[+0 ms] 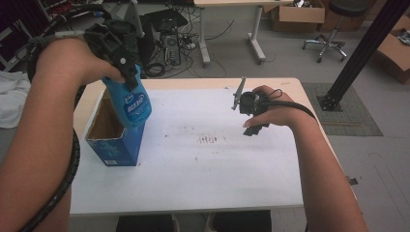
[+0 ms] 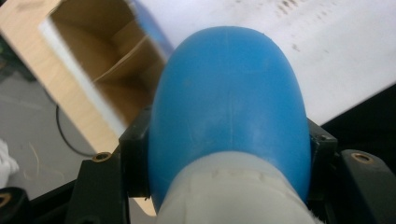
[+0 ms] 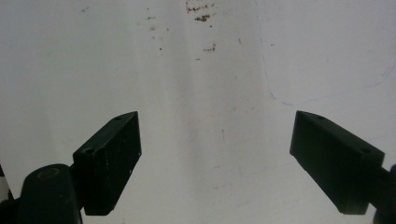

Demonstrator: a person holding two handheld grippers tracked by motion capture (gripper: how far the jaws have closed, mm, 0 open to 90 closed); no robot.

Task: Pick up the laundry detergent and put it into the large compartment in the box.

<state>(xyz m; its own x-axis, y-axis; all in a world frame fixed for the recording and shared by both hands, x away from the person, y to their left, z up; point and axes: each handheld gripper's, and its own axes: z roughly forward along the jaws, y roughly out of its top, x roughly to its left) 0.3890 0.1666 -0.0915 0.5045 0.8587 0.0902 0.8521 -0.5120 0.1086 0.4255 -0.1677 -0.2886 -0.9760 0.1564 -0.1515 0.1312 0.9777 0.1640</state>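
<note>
The blue bottle (image 2: 229, 107) hides its own base and the box's (image 2: 100, 70) near corner.

One blue bottle (image 1: 134, 104), one open cardboard box (image 1: 111, 137), two grippers.

A grey floor (image 1: 290, 63) is seen behind the tabletop (image 1: 193, 188), whose white surface is edged in pale wood and marked with small brown specks near its middle. Beyond it, a second table's white legs (image 1: 256, 36) are planted on the floor, with a computer tower (image 1: 170, 46) and a tangle of black cables (image 1: 154, 67) set beside them. A cardboard box (image 1: 297, 14) is placed at the far wall, near a swivel stool (image 1: 333, 34) on castors. A black metal post (image 1: 365, 53) is angled down to a dark floor mat (image 1: 350, 111) at the right. White cloth (image 1: 12, 96) is heaped at the left edge. Light is spread evenly.
</note>
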